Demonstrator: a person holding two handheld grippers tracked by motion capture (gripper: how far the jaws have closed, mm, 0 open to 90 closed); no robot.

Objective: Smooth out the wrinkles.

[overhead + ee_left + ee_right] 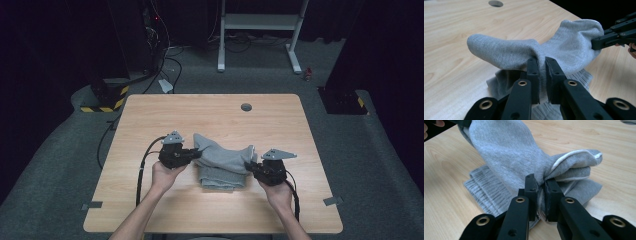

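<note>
At the centre of the high view, your left gripper [198, 154] and right gripper [250, 166] each pinch an end of the grey sock [222, 159], jaws nearly closed on its cloth, holding it just above a second, ribbed sock [216, 180] lying on the wooden table [150, 120].

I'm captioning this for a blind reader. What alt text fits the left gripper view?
The left hand-held gripper pinches a grey sock above a wooden table. At right, the right hand-held gripper grips the sock's far end.
</note>
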